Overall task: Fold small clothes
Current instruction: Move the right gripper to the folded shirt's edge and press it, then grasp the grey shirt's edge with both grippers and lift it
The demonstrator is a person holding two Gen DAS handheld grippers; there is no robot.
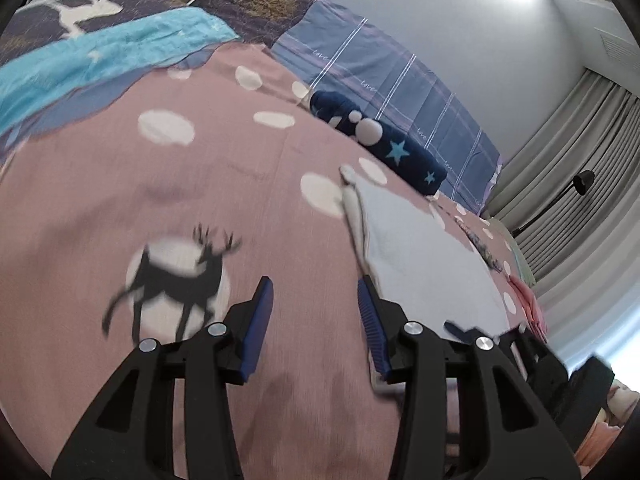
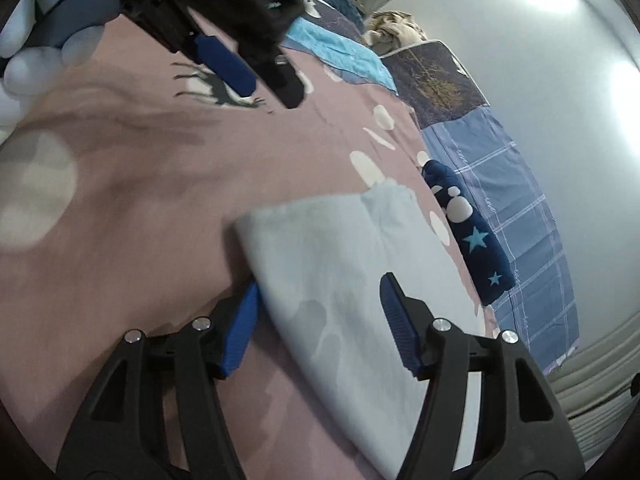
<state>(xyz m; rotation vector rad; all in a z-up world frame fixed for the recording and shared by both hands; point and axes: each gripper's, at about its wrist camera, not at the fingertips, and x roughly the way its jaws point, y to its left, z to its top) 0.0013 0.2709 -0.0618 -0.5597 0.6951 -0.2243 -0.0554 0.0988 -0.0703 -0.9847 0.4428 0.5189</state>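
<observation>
A pale blue folded garment [image 2: 344, 264] lies flat on the pink bedspread [image 2: 160, 200]; it also shows in the left wrist view [image 1: 424, 264]. My right gripper [image 2: 320, 292] is open and hovers over the garment's near left edge, holding nothing. My left gripper [image 1: 316, 292] is open and empty above the bedspread [image 1: 200, 184], just left of the garment. It also shows in the right wrist view [image 2: 240, 60] at the top left, held by a gloved hand.
A folded navy garment with stars [image 1: 384, 144] lies beyond the pale one, also in the right wrist view [image 2: 472, 232]. A blue checked pillow [image 1: 400, 88] lies behind it. Pink clothes [image 1: 528, 300] sit at the bed's right edge. Curtains [image 1: 580, 184] and a lamp stand at right.
</observation>
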